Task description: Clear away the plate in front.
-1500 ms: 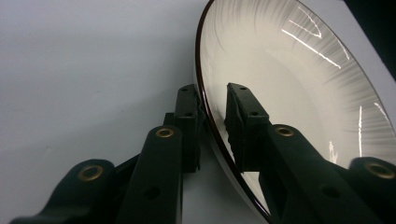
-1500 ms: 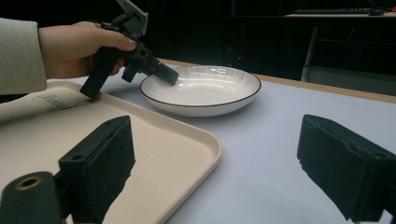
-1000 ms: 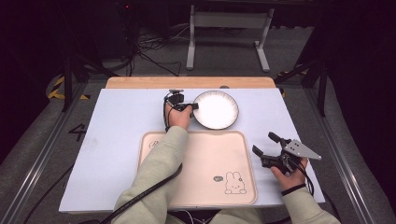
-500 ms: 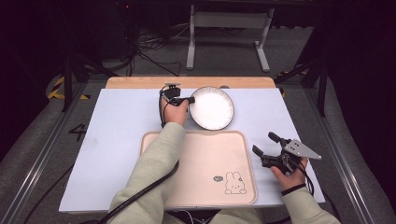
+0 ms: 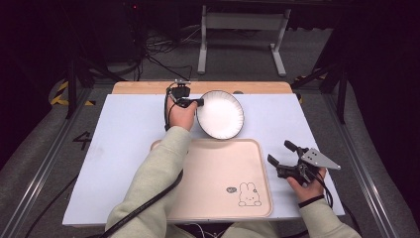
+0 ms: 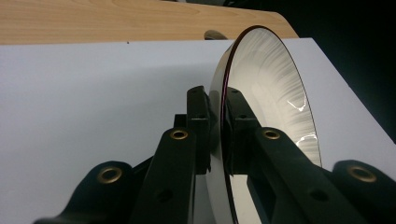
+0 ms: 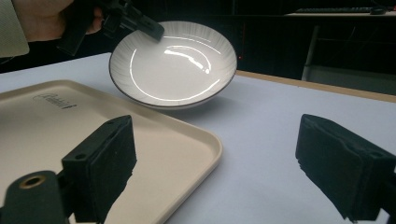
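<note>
**Plate off the desk, held by one edge**

Plate [image 5: 220,114] is pinched at its left rim by your left gripper [image 5: 194,103]. Fingers [image 6: 200,122] are pressed onto the rim, one on each face, as the left gripper view shows. In the right gripper view the plate hangs tilted above the desk [image 5: 119,148], just past the far edge of the tray [image 5: 218,178], with only its shadow under it.

Right gripper [image 5: 283,154] sits beside the tray's right edge, fingers [image 7: 105,161] spread wide with nothing between them.

Risks from here, as I judge them:
- Single-edge grip on a glossy plate. The weight hangs well out from the fingers, so a quick swing or wrist roll could let it pivot or slip out.
- It's already tilted. If the low side comes down first on the tray lip, it could clip the lip and twist in the grip.
- Letting go before it's flat on the tray would mean a drop and a rattle, maybe a chip.

Move slow, level it, set it down flat before you release.
</note>
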